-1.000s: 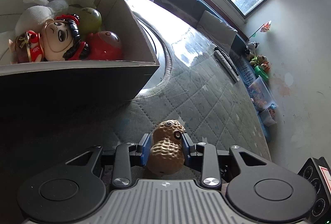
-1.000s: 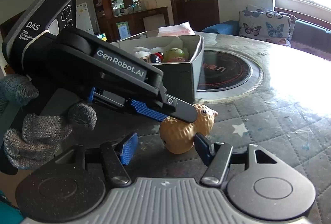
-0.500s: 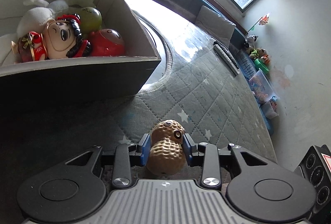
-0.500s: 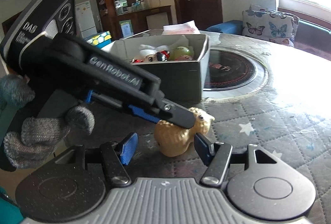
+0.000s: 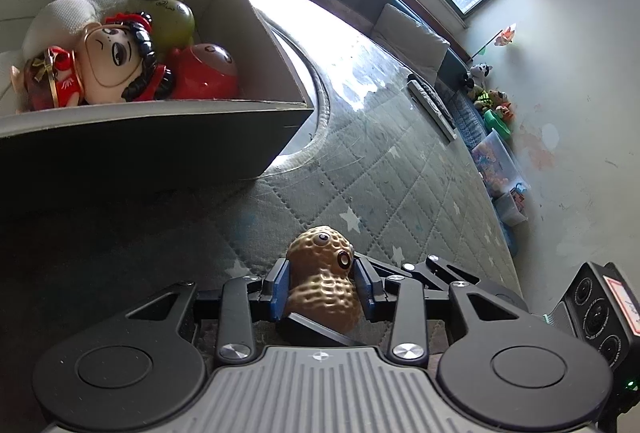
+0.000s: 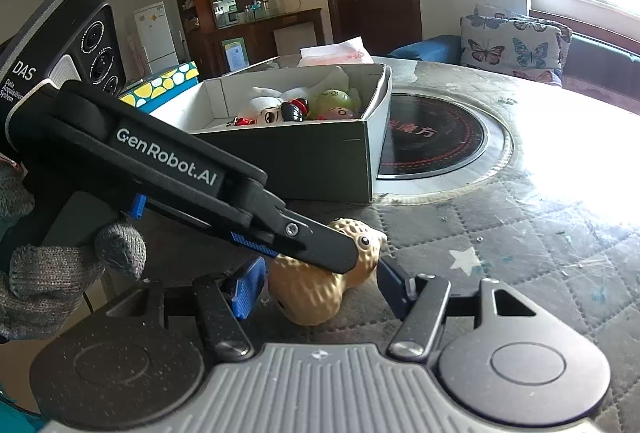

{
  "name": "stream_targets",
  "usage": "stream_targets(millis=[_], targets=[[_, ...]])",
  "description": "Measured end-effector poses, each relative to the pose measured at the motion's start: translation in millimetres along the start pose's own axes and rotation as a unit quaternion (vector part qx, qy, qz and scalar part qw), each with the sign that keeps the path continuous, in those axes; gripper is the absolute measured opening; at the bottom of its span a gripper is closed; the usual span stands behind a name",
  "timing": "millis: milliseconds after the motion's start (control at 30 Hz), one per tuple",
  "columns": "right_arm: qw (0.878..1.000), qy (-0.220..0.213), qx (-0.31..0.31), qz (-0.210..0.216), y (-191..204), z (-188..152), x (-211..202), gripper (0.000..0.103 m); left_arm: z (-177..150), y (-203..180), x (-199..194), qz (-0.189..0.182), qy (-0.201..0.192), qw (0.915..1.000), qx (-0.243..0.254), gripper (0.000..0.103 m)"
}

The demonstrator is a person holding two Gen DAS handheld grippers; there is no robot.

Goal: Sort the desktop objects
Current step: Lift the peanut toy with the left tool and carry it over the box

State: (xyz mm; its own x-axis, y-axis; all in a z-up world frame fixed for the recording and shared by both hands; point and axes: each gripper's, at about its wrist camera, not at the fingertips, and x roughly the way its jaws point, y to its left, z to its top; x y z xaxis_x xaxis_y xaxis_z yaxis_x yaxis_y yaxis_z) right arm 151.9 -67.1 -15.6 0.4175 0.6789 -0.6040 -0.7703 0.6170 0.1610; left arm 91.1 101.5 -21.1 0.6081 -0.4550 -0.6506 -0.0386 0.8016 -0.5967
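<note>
Quilted worktop (image 5: pixel 400 169), toy box (image 5: pixel 224 129) at ten o'clock. Left claw (image 5: pixel 320 283), jaws just widening, stands released around the peanut toy (image 5: pixel 322 281). Right claw (image 6: pixel 316 289), released, should centre before clenching.

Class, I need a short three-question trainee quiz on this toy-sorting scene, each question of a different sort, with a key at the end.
1. True or false: the peanut toy already lies inside the box.
2. Which of these sits in the box? A) a red round toy B) a remote control C) a butterfly cushion
3. In one word, how do the jaws of the right gripper stand?

Key
1. False: it lies on the table, in front of the box.
2. A
3. Open: the peanut toy is between the pads, with gaps at both sides.
</note>
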Motion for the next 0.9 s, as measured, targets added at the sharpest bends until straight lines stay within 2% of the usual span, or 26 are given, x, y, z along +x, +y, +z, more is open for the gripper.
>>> stream_targets(millis=[233, 400, 600, 900], targets=[[1.0, 0.01, -0.004, -0.012, 8, -4, -1, 0.055, -6, 4, -2, -0.004, -0.012, 0.9999, -0.006, 0.038], [1.0, 0.006, -0.017, -0.009, 18, 0, -6, 0.053, -10, 2, -16, 0.002, -0.025, 0.9997, -0.004, 0.037], [0.999, -0.02, -0.043, -0.006, 35, 18, -15, 0.053, -5, -1, -46, 0.0, -0.066, 0.9978, -0.003, 0.037], [0.994, -0.068, -0.082, 0.002, 55, 64, 1, 0.052, 27, 10, -83, 0.01, -0.135, 0.9907, -0.009, 0.037]])
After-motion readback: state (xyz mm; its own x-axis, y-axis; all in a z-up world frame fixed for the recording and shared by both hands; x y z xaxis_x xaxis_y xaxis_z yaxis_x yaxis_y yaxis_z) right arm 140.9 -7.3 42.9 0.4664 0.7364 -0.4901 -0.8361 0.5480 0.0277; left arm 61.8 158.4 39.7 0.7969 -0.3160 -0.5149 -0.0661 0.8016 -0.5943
